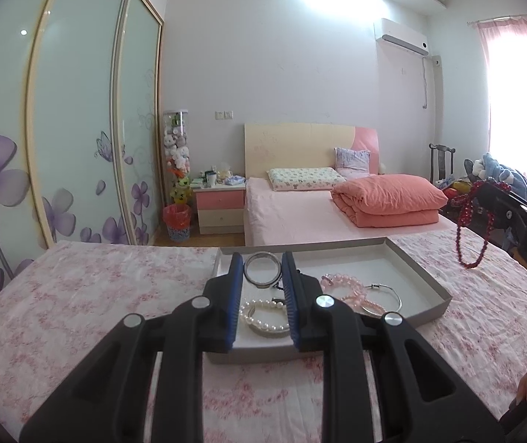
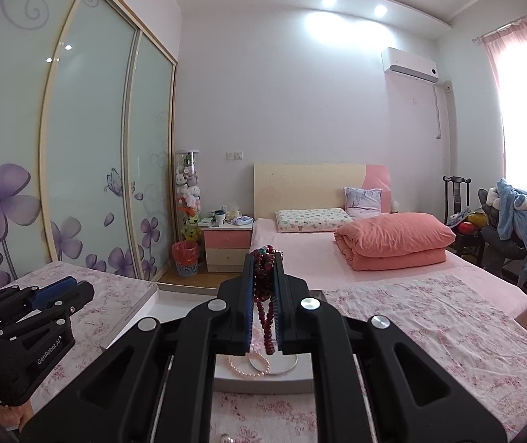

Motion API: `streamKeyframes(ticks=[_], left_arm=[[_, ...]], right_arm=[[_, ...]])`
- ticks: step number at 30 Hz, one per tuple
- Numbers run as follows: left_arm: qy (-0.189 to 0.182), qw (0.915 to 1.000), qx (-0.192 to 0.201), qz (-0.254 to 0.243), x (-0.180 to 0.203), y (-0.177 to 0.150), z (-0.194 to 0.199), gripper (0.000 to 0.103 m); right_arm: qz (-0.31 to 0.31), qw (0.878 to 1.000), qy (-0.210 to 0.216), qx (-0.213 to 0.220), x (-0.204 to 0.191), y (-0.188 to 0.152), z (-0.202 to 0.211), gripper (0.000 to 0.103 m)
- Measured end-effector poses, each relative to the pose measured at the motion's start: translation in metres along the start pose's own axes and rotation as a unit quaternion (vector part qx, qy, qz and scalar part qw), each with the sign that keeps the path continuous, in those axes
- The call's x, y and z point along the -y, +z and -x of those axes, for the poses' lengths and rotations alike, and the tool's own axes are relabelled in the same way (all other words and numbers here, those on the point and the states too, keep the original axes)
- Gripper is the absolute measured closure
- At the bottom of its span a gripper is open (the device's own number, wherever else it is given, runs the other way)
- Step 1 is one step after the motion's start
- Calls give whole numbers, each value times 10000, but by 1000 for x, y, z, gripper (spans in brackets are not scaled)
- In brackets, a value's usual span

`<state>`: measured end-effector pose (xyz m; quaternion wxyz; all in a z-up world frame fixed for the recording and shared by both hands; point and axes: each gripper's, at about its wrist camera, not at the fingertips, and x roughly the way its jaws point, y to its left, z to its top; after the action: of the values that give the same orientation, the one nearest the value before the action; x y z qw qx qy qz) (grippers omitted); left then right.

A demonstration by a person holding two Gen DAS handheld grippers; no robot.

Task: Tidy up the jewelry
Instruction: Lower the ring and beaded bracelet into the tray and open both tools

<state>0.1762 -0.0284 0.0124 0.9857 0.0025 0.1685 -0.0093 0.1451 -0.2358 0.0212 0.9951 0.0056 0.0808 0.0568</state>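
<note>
From the left wrist: the left claw is hanging open and empty over the shallow tray, where a metal ring, pearl bracelet and pink beads are lying, presumably gathered for sorting. At right, the red bead necklace is dangling clear of the tray's rim.

From the right wrist: the right claw is gripping that necklace, strands hanging between the jaws above the tray, with the bench's far right cloth offering open room.

I am in a home bedroom. Ahead of my tongs a bed carries pillows and a folded coral quilt. To the front left stand a pink nightstand and a sliding wardrobe printed with purple flowers. An air conditioner hangs high to the right, beside pink curtains.
</note>
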Motion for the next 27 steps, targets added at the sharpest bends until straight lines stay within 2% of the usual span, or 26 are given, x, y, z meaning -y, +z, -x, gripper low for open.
streamKeyframes(ticks=[10, 16, 21, 22, 23, 24, 25, 27], left_arm=[[-128, 9983, -566, 80, -4, 0, -76, 81], [-238, 9941, -1042, 166, -6, -9, -114, 81], [-298, 9917, -1240, 182, -4, -13, -134, 81], [-325, 9911, -1276, 186, -3, -13, -136, 80], [-344, 9907, -1303, 189, -2, -13, -138, 80], [-353, 9902, -1334, 204, -2, -13, -140, 79], [-367, 9899, -1352, 235, -3, -12, -142, 76], [-379, 9897, -1347, 307, -7, -11, -141, 73]], right_arm=[[-71, 9975, 220, -667, -8, -12, -66, 93], [-297, 9904, 420, -1281, -7, -24, -106, 93], [-312, 9845, 508, -1646, -8, -30, -125, 92], [-313, 9835, 515, -1704, -8, -31, -127, 90], [-339, 9820, 542, -1780, -8, -33, -129, 83], [-380, 9812, 550, -1811, -6, -33, -130, 70], [-423, 9808, 542, -1827, -5, -34, -130, 66], [-465, 9811, 509, -1806, -2, -34, -126, 64]])
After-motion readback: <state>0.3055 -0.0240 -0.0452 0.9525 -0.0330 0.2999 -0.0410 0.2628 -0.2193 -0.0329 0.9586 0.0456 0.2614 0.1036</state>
